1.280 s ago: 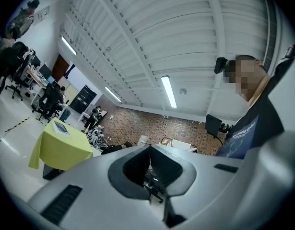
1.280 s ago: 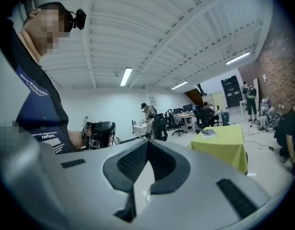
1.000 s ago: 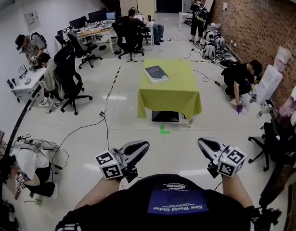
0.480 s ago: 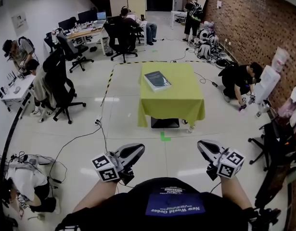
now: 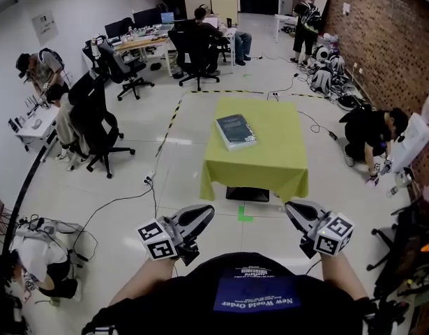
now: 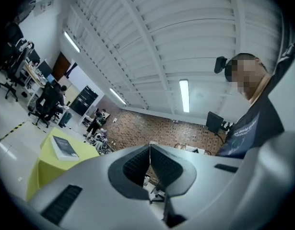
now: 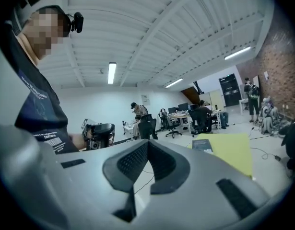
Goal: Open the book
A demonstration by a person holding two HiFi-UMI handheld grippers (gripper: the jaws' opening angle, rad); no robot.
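While both grippers hold the same pose as a second ago, the scene ahead of them has drawn nearer. The table (image 5: 270, 160) with its yellow-green cloth appears larger and lower in the head view. The book (image 5: 236, 130) on it now lies closer ahead of the jaw tips, though still well apart from them. The green floor mark (image 5: 244, 213), previously ahead of both grippers, now sits level with their tips, between them. The book itself is unchanged: closed, flat, cover up, on the side of the tabletop nearer the line of the left gripper (image 5: 208, 211) than that of the right gripper (image 5: 290, 208).

Gripper state: the left gripper view shows its two ribbed pads (image 6: 137, 164) pressed together along one seam, with nothing between them. The right gripper view shows the same condition: jaws clenched, empty.

View differences: only the head view shows the floor mark, the table's draped front and both grippers at once. The left gripper view is tilted upward. It shows the ribbed ceiling (image 6: 185, 37), a light strip (image 6: 184, 96) and the brick wall (image 6: 152, 128) beyond its jaws, with the book far off to their left. The right gripper view shows the book beyond and to the right of its jaws. To their left it shows the left gripper itself from the side, which the left gripper's own view does not give.
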